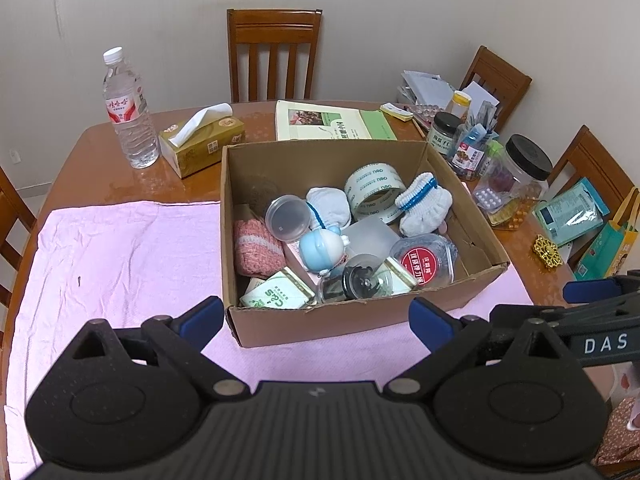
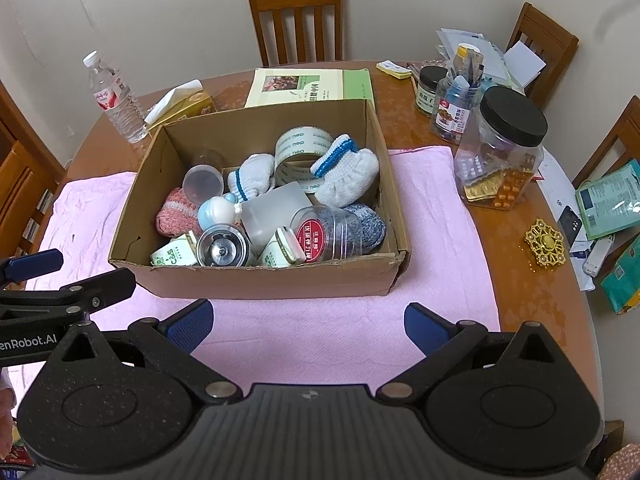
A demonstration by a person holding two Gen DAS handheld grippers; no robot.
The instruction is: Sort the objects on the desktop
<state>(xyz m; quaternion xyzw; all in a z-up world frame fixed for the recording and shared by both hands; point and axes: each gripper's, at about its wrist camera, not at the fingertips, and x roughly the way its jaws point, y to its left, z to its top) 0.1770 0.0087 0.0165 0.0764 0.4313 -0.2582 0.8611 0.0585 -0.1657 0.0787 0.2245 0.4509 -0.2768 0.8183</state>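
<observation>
In front of the cardboard box [image 2: 256, 276], on the pink cloth [image 2: 312, 336], both the left gripper [image 1: 316, 322] and right gripper [image 2: 306, 322] are held spread, nothing pinched. Socks, tape roll [image 2: 302, 156], jars and packets are all piled mixed inside the box. Either unsorted contents or finished collecting is fitted; stage not settled.

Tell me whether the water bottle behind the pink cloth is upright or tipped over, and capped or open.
Upright and capped. The water bottle stands on its base on the wooden table, its white cap on top, beside the tissue box.
</observation>
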